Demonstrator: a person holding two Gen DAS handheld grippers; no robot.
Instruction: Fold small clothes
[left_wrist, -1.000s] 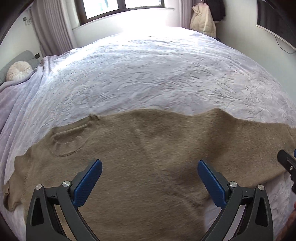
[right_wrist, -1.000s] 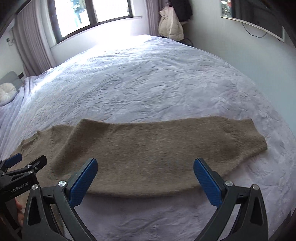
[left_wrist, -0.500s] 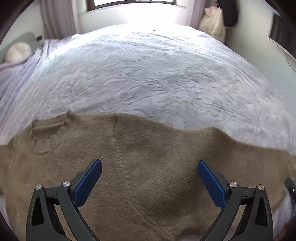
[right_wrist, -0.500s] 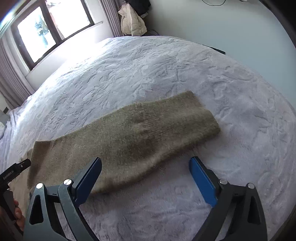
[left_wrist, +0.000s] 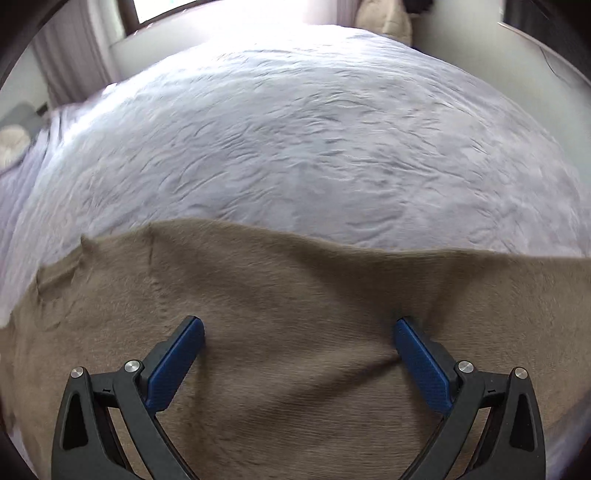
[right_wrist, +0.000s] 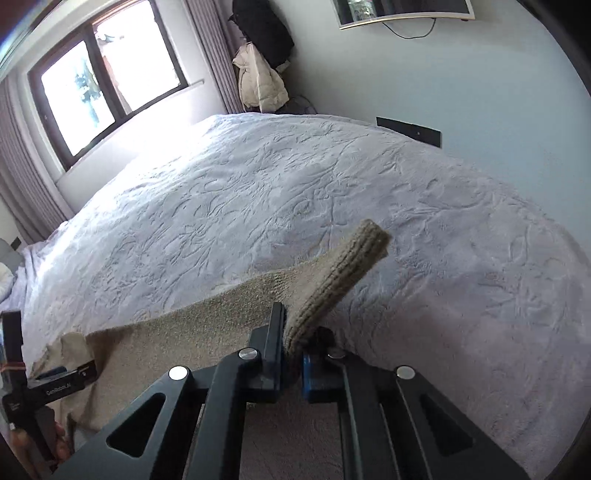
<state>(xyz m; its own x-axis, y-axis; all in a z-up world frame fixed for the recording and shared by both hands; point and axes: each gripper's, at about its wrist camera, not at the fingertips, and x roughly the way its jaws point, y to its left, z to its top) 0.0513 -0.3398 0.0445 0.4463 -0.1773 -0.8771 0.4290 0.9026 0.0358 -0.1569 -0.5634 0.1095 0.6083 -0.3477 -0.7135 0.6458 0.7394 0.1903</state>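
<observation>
Your right tongs (right_wrist: 293, 354) have just clamped onto the ribbed cuff (right_wrist: 343, 273) of the tan sweater (left_wrist: 295, 314), which lies spread across the bed (left_wrist: 314, 147). Your left tongs (left_wrist: 298, 332) hang released over its body. Soft, floppy knit: pinch both layers at the shoulder seam.

Left wrist fisheye: mounted behind left gripper (left_wrist: 299, 332), aimed steeply down, close over tan knitted sweater (left_wrist: 295, 332) filling lower half of frame; lilac embossed bedspread (left_wrist: 314, 140) fills upper half.

Right wrist fisheye: mounted behind right gripper (right_wrist: 293, 341), aimed less steeply, rolled; dark-framed window (right_wrist: 107, 88) tilted at upper left.

Shared: sweater (right_wrist: 207, 325), bedspread (right_wrist: 258, 192), window wall. Left gripper's body visible at lower left of right view.
</observation>
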